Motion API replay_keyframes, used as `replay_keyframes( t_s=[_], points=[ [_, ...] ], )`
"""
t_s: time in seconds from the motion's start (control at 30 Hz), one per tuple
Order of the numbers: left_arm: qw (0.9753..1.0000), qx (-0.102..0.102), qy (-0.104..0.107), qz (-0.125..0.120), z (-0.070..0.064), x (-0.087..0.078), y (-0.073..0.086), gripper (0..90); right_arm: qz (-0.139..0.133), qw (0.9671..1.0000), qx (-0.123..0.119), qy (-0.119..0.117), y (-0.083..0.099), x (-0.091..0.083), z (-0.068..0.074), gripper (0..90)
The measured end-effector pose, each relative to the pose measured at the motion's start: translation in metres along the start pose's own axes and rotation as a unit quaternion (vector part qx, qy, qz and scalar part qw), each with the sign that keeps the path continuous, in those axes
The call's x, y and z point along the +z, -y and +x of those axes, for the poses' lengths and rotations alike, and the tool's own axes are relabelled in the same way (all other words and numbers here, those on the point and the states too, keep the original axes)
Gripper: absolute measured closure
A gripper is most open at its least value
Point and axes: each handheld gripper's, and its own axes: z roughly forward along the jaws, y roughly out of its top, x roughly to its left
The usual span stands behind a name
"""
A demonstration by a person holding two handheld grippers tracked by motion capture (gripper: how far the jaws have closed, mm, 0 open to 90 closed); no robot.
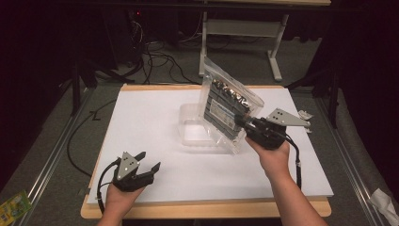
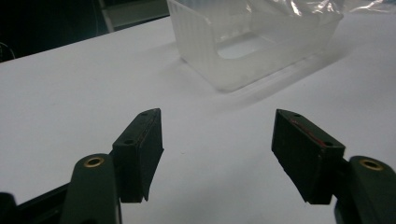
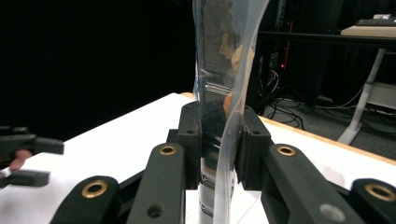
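Observation:
A clear plastic bag [image 1: 227, 104] with a dark flat pack and several small round items inside is held upright over the table's middle. My right gripper [image 1: 241, 121] is shut on the bag's right edge; in the right gripper view the bag [image 3: 224, 70] rises between the closed jaws. Below and left of the bag sits a translucent plastic container [image 1: 192, 126], seen ahead in the left gripper view as the container [image 2: 224, 56]. My left gripper [image 1: 148, 161] hovers open near the table's front left, nothing between its fingertips [image 2: 140, 140].
A white board [image 1: 155, 141] covers the wooden table. A small crumpled scrap [image 1: 303, 114] lies at the right edge. Cables and a desk frame [image 1: 244, 28] stand on the floor behind. A green packet [image 1: 11, 207] lies on the floor at lower left.

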Motion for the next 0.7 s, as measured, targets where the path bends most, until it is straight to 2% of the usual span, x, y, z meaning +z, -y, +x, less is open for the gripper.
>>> replay_keyframes(
  t_s=[0.23,0.33,0.43,0.7],
  points=[
    [1.0,0.001,0.001,-0.003,0.0,-0.001,0.0,34.5,0.011,0.9998,-0.015,0.007,-0.009,0.027,-0.01,76.1],
    [1.0,-0.001,0.001,-0.004,0.001,-0.001,0.0,34.5,0.012,0.9998,-0.014,0.006,-0.01,0.033,-0.011,76.0],
    [1.0,-0.004,0.002,-0.004,0.001,-0.001,-0.001,34.6,0.011,0.9998,-0.015,0.009,-0.011,0.046,-0.013,76.1],
    [1.0,0.003,0.006,-0.007,0.0,-0.001,-0.001,36.1,0.021,0.9995,-0.022,0.012,-0.011,0.067,-0.015,76.1]
  ],
)
